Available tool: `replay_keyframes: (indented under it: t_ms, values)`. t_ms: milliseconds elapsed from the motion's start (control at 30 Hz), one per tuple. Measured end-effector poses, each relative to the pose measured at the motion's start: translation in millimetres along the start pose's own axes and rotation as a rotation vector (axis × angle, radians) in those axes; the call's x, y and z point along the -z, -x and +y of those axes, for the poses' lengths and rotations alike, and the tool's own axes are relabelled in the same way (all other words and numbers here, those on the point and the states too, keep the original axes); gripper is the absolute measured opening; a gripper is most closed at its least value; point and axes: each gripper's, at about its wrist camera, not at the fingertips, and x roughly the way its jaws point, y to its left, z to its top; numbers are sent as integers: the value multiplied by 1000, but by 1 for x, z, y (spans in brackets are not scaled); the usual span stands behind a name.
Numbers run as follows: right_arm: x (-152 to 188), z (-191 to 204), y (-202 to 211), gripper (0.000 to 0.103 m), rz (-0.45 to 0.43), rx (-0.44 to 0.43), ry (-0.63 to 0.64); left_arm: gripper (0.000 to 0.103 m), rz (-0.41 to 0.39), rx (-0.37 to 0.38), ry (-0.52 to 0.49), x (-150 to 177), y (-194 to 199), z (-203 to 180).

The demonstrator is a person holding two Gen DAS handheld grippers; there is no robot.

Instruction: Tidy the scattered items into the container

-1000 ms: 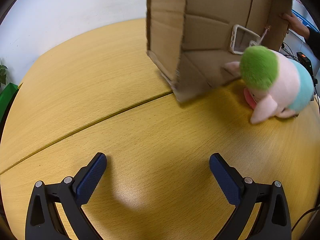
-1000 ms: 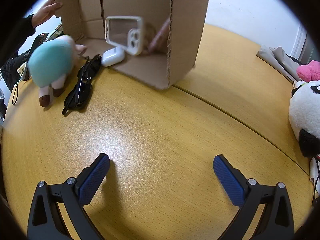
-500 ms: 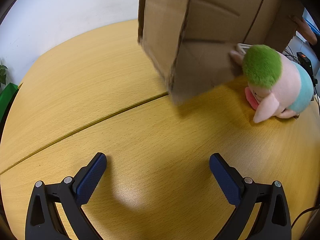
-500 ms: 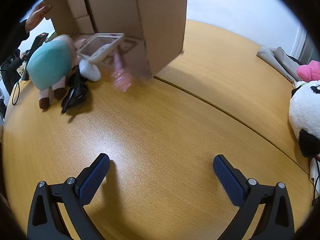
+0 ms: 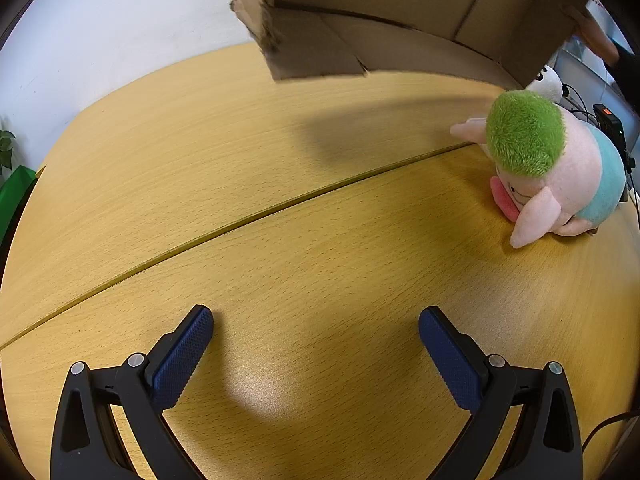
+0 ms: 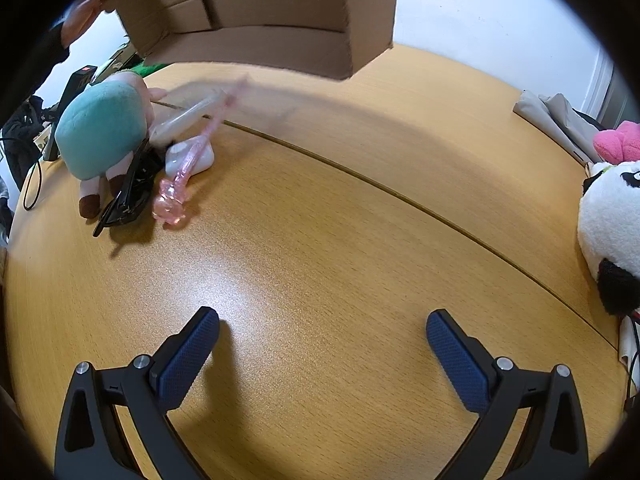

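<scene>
Cardboard box (image 6: 256, 12) hangs tilted above the wooden table (image 6: 340, 240) beside a scattered green-haired plush (image 5: 548, 168), pink wand (image 6: 180, 184) and black sunglasses (image 6: 128, 196), while both blue-padded grippers (image 5: 316, 340) (image 6: 322, 344) gape empty; tangled items risk snagging together.

Your left wrist camera is sitting low over yellow wooden table (image 5: 280, 264), looking forward between open blue-padded fingers (image 5: 182, 354). Your right wrist camera is doing same from the opposite side. Both are catching raised brown cardboard box (image 5: 380, 12) (image 6: 260, 12) and green-haired pink plush toy (image 5: 556, 168) (image 6: 102, 132); left seeing its face, right its teal back.
</scene>
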Motion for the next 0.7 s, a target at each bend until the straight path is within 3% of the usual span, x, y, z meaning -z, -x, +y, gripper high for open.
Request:
replay_keyframes:
  t_ms: [700]
  values:
    - [0, 0, 0, 103, 1, 0, 0, 103, 0, 0, 0, 0, -1, 1]
